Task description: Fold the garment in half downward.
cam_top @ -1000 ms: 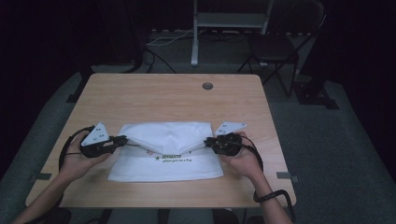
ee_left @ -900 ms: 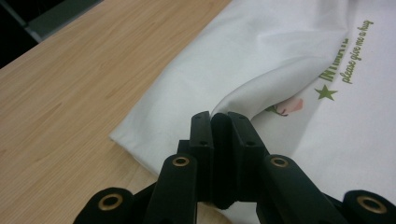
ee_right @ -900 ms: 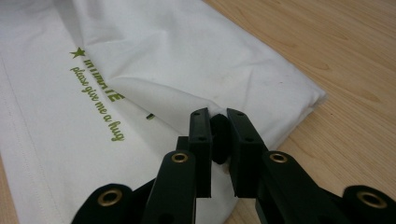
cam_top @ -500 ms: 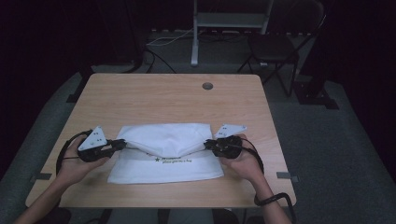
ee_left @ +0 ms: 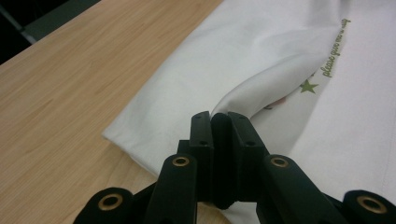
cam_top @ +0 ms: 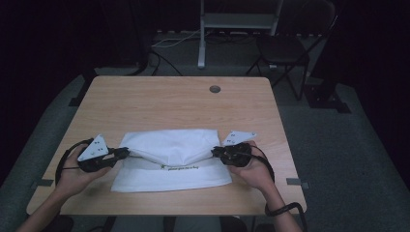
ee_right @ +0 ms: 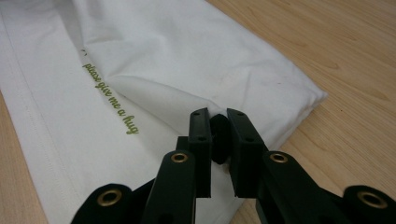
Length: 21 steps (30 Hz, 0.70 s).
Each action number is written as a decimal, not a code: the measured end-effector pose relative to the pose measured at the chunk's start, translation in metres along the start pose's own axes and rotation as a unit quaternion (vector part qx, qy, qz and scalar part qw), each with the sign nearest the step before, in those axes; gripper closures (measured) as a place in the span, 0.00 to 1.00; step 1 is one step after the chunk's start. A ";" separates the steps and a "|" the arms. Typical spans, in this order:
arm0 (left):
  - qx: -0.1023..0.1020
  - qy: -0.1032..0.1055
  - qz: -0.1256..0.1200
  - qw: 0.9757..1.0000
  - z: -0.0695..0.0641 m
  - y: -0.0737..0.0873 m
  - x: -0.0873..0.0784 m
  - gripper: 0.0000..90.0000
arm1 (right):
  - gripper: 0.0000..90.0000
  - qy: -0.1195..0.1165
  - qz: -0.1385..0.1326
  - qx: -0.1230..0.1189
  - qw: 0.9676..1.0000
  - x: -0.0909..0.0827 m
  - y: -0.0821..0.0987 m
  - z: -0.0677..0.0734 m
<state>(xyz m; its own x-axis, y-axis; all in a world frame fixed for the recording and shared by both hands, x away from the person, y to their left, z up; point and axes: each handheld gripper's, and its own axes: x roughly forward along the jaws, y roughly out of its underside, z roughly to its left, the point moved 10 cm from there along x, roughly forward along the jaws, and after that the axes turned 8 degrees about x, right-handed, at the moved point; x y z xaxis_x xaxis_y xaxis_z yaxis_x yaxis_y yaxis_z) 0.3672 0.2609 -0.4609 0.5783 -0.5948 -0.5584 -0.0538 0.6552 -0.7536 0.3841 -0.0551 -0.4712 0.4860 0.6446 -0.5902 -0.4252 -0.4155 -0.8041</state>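
A folded white cloth (cam_top: 171, 162) with green lettering lay on the near half of a wooden table (cam_top: 159, 104). The left gripper (cam_top: 123, 153) was clamped on the cloth's left edge, the right gripper (cam_top: 216, 152) on its right edge, lifting a fold between them.

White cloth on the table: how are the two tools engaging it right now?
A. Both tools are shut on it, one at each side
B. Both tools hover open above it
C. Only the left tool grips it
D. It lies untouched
A: the left tool and the right tool each pinch a side of the white cloth, its upper layer lifted between them.
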 end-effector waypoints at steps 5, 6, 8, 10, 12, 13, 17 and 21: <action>0.002 0.000 -0.002 1.000 -0.003 -0.001 -0.001 0.90 | 0.90 0.001 -0.001 -0.003 1.000 -0.001 0.001 0.001; 0.004 0.000 -0.002 1.000 -0.004 -0.002 -0.002 0.90 | 0.90 0.001 0.001 -0.005 1.000 -0.001 0.001 0.001; 0.008 0.001 -0.001 1.000 -0.005 -0.002 -0.003 0.90 | 0.90 0.000 0.003 -0.005 1.000 -0.002 0.003 0.002; 0.009 0.003 -0.002 1.000 -0.007 -0.002 -0.004 0.90 | 0.90 -0.001 0.003 -0.006 1.000 -0.002 0.003 0.003; 0.010 0.004 -0.002 1.000 -0.008 -0.002 -0.005 0.90 | 0.90 0.000 0.004 -0.006 1.000 -0.003 0.004 0.003; 0.010 0.005 -0.001 1.000 -0.009 -0.002 -0.005 0.90 | 0.90 0.000 0.003 -0.006 1.000 -0.003 0.004 0.004; 0.015 0.007 -0.001 1.000 -0.012 -0.002 -0.006 0.90 | 0.90 0.000 0.003 -0.009 1.000 -0.004 0.005 0.004; 0.016 0.011 0.001 1.000 -0.016 -0.001 -0.007 0.90 | 0.90 0.000 0.004 -0.008 1.000 -0.005 0.006 0.005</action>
<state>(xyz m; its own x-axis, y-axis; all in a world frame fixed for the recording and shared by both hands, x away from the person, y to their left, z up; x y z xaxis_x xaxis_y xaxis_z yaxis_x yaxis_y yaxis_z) 0.3504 0.2571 -0.4622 0.5604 -0.6031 -0.5677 -0.0286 0.6709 -0.7410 0.3748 -0.0577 -0.4730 0.4824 0.6414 -0.5966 -0.4164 -0.4313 -0.8004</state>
